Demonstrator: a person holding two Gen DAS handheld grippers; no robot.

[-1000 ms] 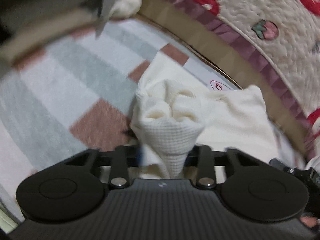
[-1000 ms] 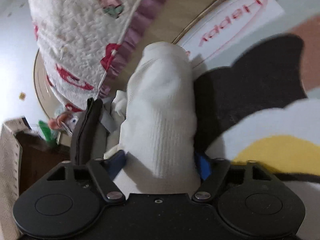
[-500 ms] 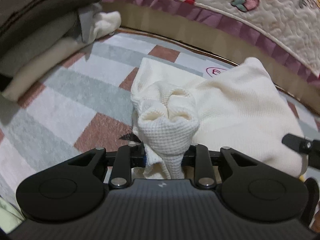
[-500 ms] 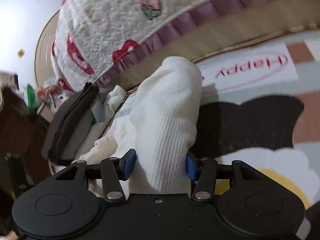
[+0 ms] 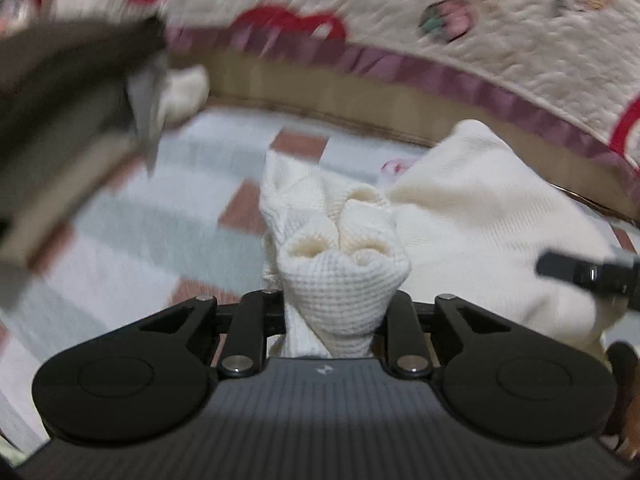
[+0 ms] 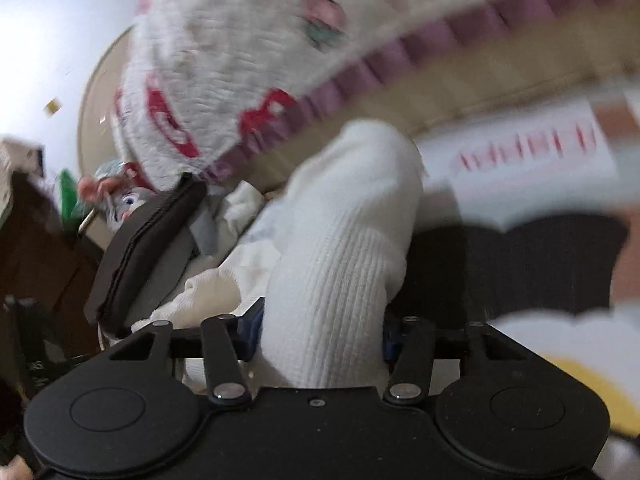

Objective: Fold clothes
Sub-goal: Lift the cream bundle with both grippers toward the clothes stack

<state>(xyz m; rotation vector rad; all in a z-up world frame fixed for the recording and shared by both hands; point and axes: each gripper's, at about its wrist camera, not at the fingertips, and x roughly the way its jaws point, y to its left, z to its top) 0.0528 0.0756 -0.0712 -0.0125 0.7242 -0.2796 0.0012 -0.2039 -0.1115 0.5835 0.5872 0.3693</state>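
Observation:
A cream waffle-knit garment [image 5: 480, 216] hangs between both grippers above a checked rug [image 5: 132, 220]. My left gripper [image 5: 340, 312] is shut on a bunched corner of it; the fabric hides the fingertips. In the right wrist view my right gripper [image 6: 324, 332] is shut on another thick fold of the same garment [image 6: 344, 240], with blue pads just showing on either side. The right gripper's tip [image 5: 580, 272] shows at the right edge of the left wrist view. Both views are motion-blurred.
A stack of folded dark, grey and beige clothes [image 5: 68, 92] lies at the left, also in the right wrist view [image 6: 140, 252]. A quilted bedspread with red patterns and purple trim [image 5: 400, 12] hangs behind. A rug with red lettering [image 6: 528, 152] lies below.
Both grippers have kept their hold on the cream garment and moved it; the views swing, and the folded stack now looms closer at the left of the left wrist view.

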